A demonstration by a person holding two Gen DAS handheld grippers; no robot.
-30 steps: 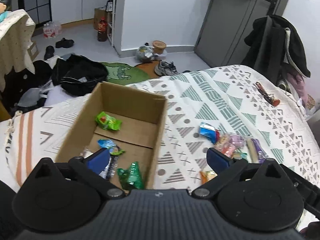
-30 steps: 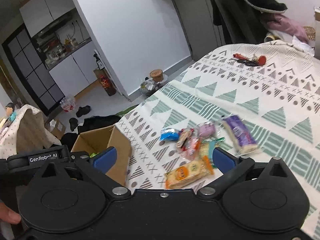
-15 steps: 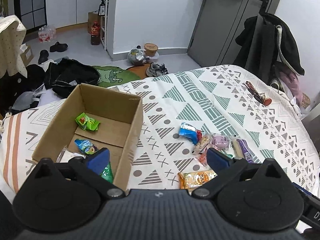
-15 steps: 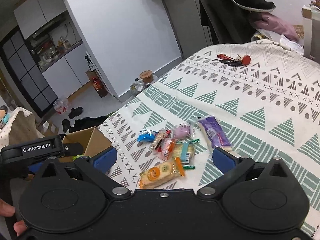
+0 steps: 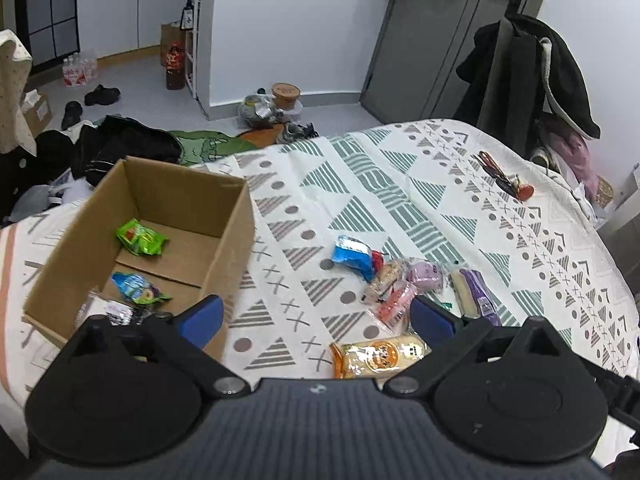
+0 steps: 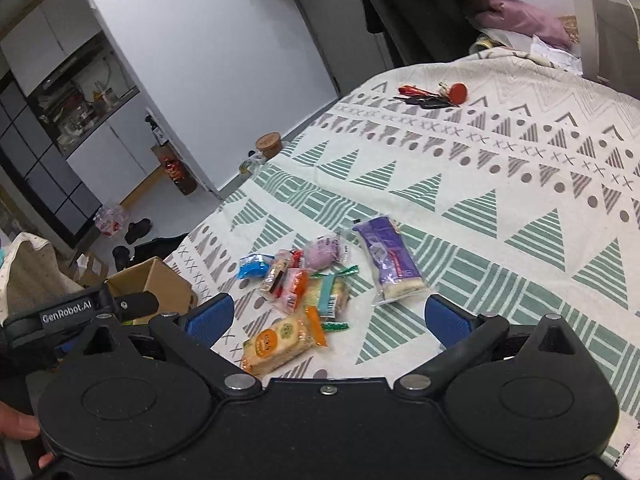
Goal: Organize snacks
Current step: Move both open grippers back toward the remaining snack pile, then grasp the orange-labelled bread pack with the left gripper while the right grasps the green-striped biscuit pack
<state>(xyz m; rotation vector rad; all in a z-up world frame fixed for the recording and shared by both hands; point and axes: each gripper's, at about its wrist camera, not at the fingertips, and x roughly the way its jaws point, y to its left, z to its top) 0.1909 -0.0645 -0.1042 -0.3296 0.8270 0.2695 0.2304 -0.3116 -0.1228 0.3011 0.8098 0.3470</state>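
Observation:
An open cardboard box (image 5: 230, 236) stands on the patterned bedspread (image 5: 400, 184) at the left, with a green packet (image 5: 140, 237) and a blue packet (image 5: 134, 288) inside. To its right lies a heap of snacks: a blue packet (image 5: 352, 256), a pink bun (image 5: 428, 276), a purple bar (image 5: 474, 298), an orange cracker pack (image 5: 378, 356). My left gripper (image 5: 316, 318) is open and empty, above the bedspread between box and heap. My right gripper (image 6: 326, 318) is open and empty, just above the orange cracker pack (image 6: 280, 340), near the purple bar (image 6: 388, 262).
A bunch of keys with a red tag (image 5: 506, 178) lies far back on the bed. Clothes, shoes and a green mat (image 5: 208, 146) litter the floor beyond the box. Coats hang on a stand (image 5: 532, 76) at the right. A person's hand (image 6: 18, 426) shows at the lower left.
Both grippers have shifted right, from over the box toward the snack heap. The box has slid left in the left wrist view and the heap now sits nearer both sets of fingers.

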